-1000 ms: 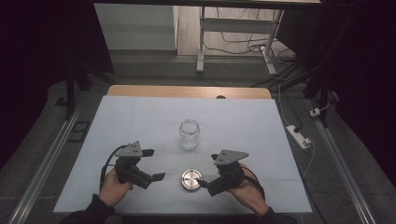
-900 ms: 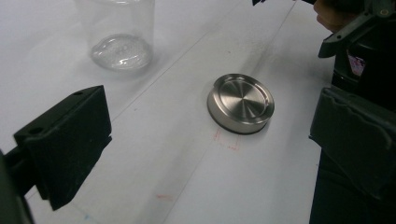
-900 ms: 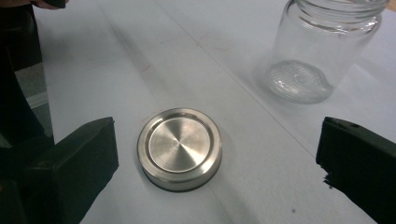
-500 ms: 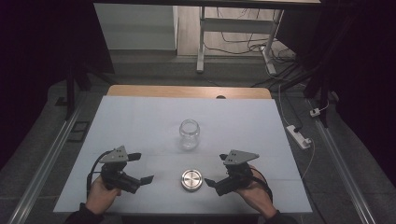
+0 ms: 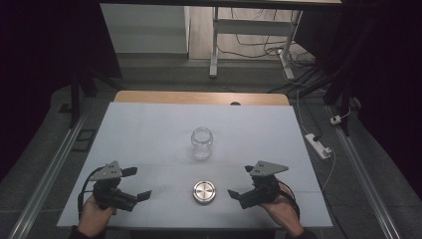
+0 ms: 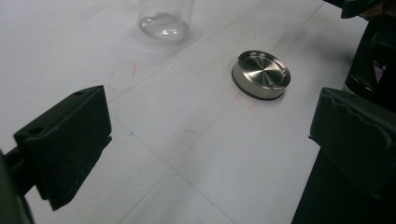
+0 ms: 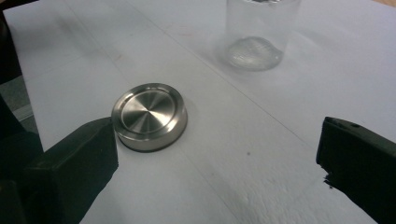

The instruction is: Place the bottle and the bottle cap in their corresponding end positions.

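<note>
A clear glass jar [image 5: 201,143] stands upright and lidless at the middle of the white table [image 5: 149,129]. A round steel lid [image 5: 204,191] lies flat in front of it, near the front edge. My left gripper [image 5: 139,183] rests left of the lid, open and empty, its jaws pointing toward it. My right gripper [image 5: 239,180] sits right of the lid, also open with nothing in it. In the left gripper view the lid [image 6: 261,74] lies beyond the wide-apart jaws, with the jar [image 6: 164,21] farther off. In the right gripper view the lid [image 7: 149,115] lies just past the left jaw; the jar [image 7: 259,35] stands behind.
A wooden strip [image 5: 199,97] runs along the table's far edge. Metal rails [image 5: 59,159] flank the table on both sides. A white power strip [image 5: 318,145] lies on the floor to the right. The other gripper [image 6: 373,46] shows at the upper right of the left gripper view.
Both hands have drawn outward from the lid: the left gripper moved left and toward the front edge, the right gripper moved right. The jar and lid have stayed put.
</note>
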A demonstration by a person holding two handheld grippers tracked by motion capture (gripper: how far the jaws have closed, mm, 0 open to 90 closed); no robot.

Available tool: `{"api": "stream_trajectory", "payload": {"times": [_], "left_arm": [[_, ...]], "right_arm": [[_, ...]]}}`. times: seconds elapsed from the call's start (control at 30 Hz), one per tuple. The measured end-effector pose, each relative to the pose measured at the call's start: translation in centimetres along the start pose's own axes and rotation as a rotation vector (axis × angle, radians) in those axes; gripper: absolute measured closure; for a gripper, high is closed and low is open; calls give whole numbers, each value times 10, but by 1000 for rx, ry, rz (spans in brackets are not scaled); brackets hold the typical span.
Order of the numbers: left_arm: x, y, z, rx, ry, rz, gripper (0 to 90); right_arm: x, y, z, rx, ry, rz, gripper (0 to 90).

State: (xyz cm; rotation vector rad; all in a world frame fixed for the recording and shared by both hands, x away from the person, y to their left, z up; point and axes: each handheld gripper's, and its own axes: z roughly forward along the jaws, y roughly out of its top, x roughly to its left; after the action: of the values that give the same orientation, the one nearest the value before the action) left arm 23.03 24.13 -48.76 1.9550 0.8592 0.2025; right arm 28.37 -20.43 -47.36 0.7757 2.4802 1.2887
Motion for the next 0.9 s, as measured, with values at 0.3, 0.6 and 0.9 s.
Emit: {"api": "stream_trajectory", "payload": {"times": [0.3,0.6,0.9], "left_arm": [[3,-17,-20,-16,48,-37,0],[8,-37,-35,-20,92,-90,0],[12,-53,-44,-10,136,-133,0]], "right_arm": [[-7,-12,-15,6,-47,27,0],[-12,-27,-33,11,-103,55,0],[-20,-46,-51,13,-166,107,0]]}}
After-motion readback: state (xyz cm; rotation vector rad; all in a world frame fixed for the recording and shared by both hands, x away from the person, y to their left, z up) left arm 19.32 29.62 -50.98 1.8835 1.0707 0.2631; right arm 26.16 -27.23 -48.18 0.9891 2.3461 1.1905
